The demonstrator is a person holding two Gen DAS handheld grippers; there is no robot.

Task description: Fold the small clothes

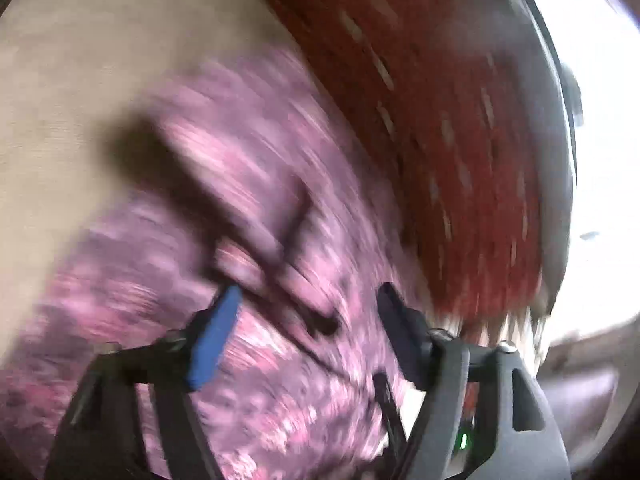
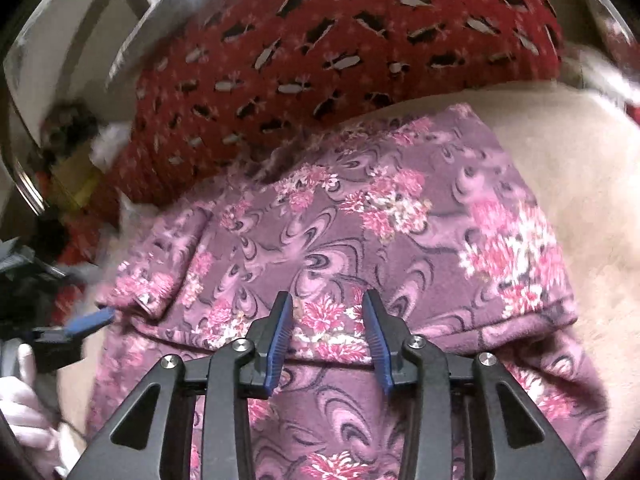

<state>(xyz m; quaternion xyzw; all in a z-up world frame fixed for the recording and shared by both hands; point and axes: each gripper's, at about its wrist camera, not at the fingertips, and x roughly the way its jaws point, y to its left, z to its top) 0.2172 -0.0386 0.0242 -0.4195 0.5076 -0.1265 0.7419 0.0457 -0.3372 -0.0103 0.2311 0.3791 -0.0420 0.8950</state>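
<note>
The purple floral garment [image 2: 360,240] lies spread on the beige surface [image 2: 580,168], just below a red patterned cloth [image 2: 320,40], with one fold showing across its near part. Both the right tongs [image 2: 328,320] and the left tongs [image 1: 308,312] are released and hold nothing. Judging by that, folding has begun but more folds remain.

Supporting surface: a beige, soft-textured covering [image 2: 568,184], kind undetermined. Lying directly on it: a purple floral garment [image 2: 360,216], spread with a folded edge across its near part, and a red patterned cloth [image 2: 320,40] at the garment's far edge.
</note>
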